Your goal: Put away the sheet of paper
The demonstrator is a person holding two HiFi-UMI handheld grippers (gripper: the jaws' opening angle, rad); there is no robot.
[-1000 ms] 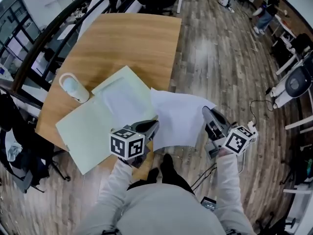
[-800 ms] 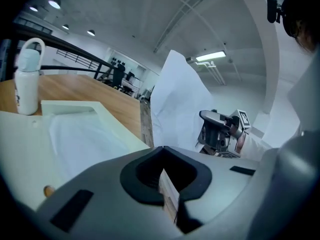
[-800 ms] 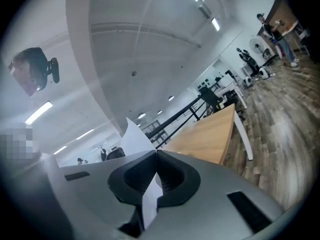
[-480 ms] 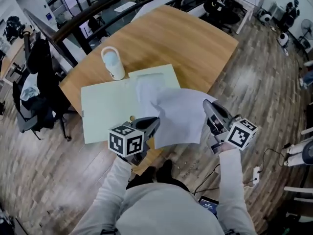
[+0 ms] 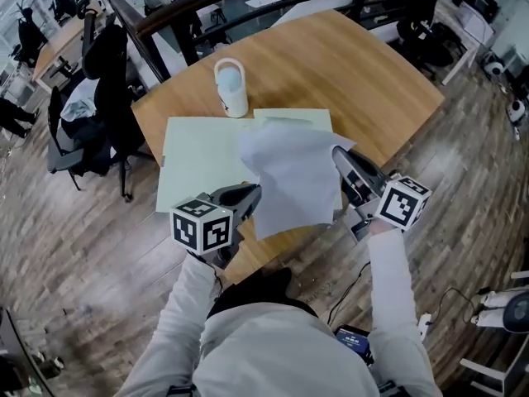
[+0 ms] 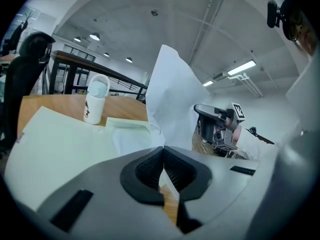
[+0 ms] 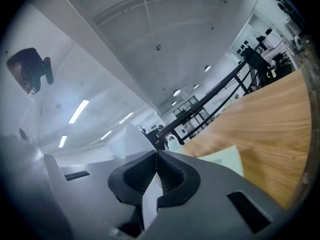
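A white sheet of paper (image 5: pixel 291 176) hangs in the air over the near edge of the wooden table (image 5: pixel 364 73), held at both lower corners. My left gripper (image 5: pixel 250 193) is shut on its left corner and my right gripper (image 5: pixel 340 157) is shut on its right corner. In the left gripper view the sheet of paper (image 6: pixel 172 101) rises from between the closed jaws, with the right gripper (image 6: pixel 202 111) behind it. A strip of the sheet of paper (image 7: pixel 150 199) is pinched in the right gripper view. An open pale green folder (image 5: pixel 202 160) lies flat on the table beneath the sheet.
A white lidded cup (image 5: pixel 231 89) stands on the table just beyond the folder. A black office chair (image 5: pixel 99 98) with clothes on it is at the table's left. A black railing (image 5: pixel 207 7) runs behind the table. Wooden floor surrounds the table.
The whole view has swung round the table, and both grippers have carried the sheet from beside the table's corner to over the folder. Both stay shut on it.
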